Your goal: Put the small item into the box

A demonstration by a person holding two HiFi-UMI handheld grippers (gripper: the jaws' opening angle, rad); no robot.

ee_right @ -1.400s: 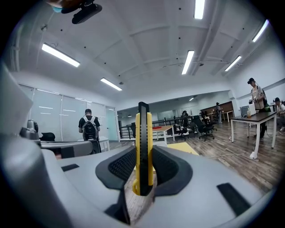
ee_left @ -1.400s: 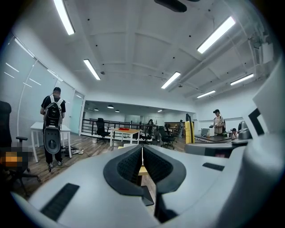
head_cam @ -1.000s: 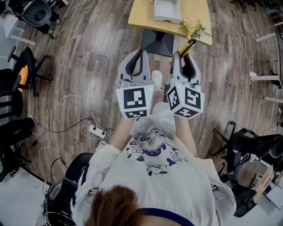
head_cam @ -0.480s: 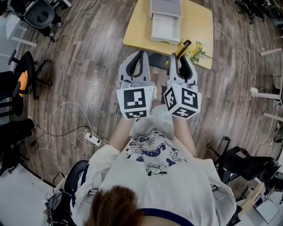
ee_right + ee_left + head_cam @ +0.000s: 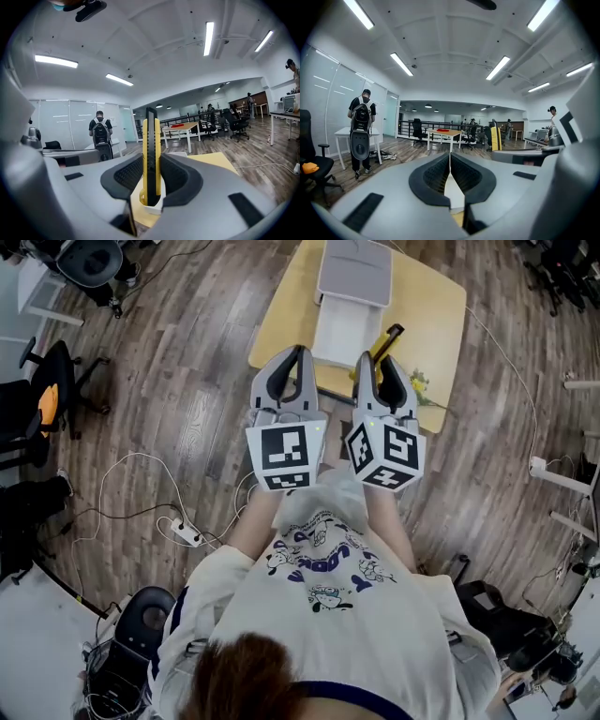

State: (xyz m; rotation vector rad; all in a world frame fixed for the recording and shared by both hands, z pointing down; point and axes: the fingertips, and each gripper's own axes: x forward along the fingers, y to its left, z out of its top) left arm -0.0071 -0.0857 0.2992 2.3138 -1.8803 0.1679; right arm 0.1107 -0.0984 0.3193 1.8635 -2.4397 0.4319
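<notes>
In the head view my two grippers are held side by side in front of the person's body. The right gripper [image 5: 376,364] is shut on a yellow and black utility knife [image 5: 387,340], whose end sticks out past the jaws over the table. In the right gripper view the knife [image 5: 151,150] stands upright between the pads. The left gripper [image 5: 292,358] is shut with nothing in it, its jaws meeting in the left gripper view [image 5: 450,158]. A white box [image 5: 339,330] lies on the yellow table [image 5: 441,306] just ahead of the jaws, its lid [image 5: 355,269] folded back beyond it.
Yellow flowers [image 5: 421,385] lie on the table's near right edge. On the wooden floor at the left are a power strip with cables [image 5: 187,534] and office chairs [image 5: 45,405]. A person with a backpack [image 5: 361,123] stands far off beside a white table.
The table and the white box have come closer and now lie right ahead of the jaws. Both grippers keep the same pose, and the knife stays held.
</notes>
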